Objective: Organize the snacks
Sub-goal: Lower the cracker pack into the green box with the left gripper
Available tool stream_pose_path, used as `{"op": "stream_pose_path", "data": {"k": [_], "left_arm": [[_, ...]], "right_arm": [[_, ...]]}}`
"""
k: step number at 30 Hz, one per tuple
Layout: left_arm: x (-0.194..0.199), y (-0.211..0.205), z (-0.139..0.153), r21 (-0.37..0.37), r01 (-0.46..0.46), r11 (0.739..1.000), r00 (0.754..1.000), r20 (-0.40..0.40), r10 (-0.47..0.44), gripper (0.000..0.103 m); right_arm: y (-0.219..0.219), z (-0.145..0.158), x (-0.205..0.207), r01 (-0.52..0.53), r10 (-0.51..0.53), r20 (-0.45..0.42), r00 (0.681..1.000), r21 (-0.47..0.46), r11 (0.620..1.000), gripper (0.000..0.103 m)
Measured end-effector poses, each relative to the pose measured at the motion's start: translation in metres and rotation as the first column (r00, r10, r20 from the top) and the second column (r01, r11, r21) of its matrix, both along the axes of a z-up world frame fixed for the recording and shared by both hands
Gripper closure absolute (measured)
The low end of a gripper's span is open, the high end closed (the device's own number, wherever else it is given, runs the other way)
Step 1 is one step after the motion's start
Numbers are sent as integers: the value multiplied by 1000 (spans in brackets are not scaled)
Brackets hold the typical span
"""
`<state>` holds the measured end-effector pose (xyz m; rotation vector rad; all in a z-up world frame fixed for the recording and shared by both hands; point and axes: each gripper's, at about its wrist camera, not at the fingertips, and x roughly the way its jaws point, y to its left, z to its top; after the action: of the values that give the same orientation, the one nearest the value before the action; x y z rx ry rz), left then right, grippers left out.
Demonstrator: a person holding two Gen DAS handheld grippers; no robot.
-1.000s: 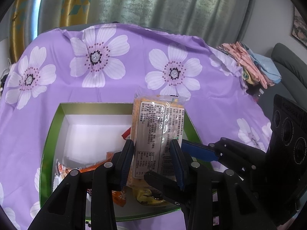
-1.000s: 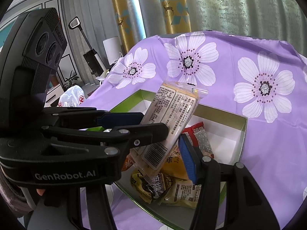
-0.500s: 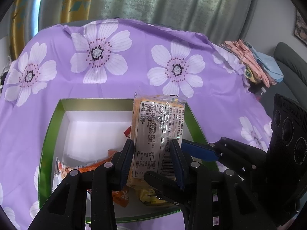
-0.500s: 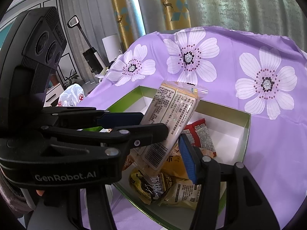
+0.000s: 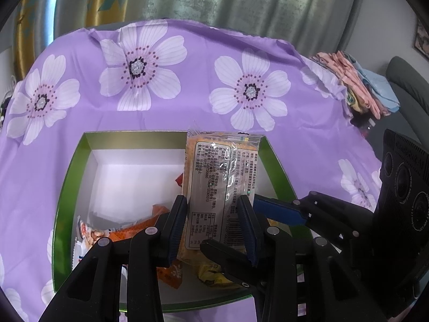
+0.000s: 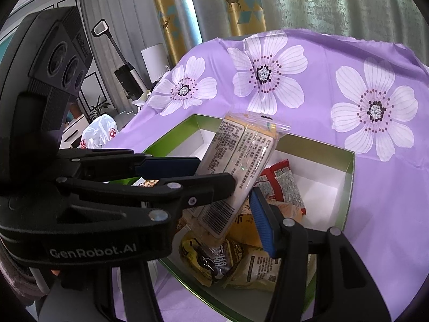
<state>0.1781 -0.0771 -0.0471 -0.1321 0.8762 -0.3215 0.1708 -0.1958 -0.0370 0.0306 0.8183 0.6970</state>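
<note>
My left gripper (image 5: 213, 222) is shut on a long orange cracker packet (image 5: 221, 182), label side up, held above the green box (image 5: 71, 187). The same packet shows in the right wrist view (image 6: 238, 166), tilted, with the left gripper (image 6: 211, 174) clamped across it. My right gripper (image 6: 241, 204) is open; its blue pad (image 6: 264, 225) sits just right of the packet's lower end, its other finger is hidden behind the left gripper. It also shows at right in the left wrist view (image 5: 278, 209). The box holds several snack packets (image 6: 241, 257).
The box sits on a purple flowered cloth (image 5: 187, 102). Folded clothes (image 5: 356, 80) lie at the cloth's far right edge. Curtains (image 6: 241, 5) hang behind. A white bag (image 6: 99, 134) and a floor cleaner (image 6: 126, 72) stand off to the left.
Both grippers and the packet have shifted slightly forward over the box; the grip is unchanged.
</note>
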Motion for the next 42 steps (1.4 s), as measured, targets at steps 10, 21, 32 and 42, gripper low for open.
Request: {"op": "stream_pose_path", "data": {"k": [10, 21, 32, 42], "left_arm": [[1, 1, -4, 0, -1, 1000, 1000, -11, 1, 64], [2, 0, -4, 3, 0, 1000, 1000, -19, 0, 64], [2, 1, -5, 4, 1, 1000, 1000, -27, -1, 64], [0, -1, -10, 7, 1, 1000, 999, -47, -1, 64]], "right_arm": [[0, -2, 0, -1, 0, -8, 1000, -3, 1000, 47], [0, -3, 1, -3, 3, -19, 1000, -9, 1000, 47], [1, -4, 2, -4, 4, -29, 1000, -20, 1000, 47], [2, -4, 3, -9, 7, -49, 999, -29, 1000, 47]]}}
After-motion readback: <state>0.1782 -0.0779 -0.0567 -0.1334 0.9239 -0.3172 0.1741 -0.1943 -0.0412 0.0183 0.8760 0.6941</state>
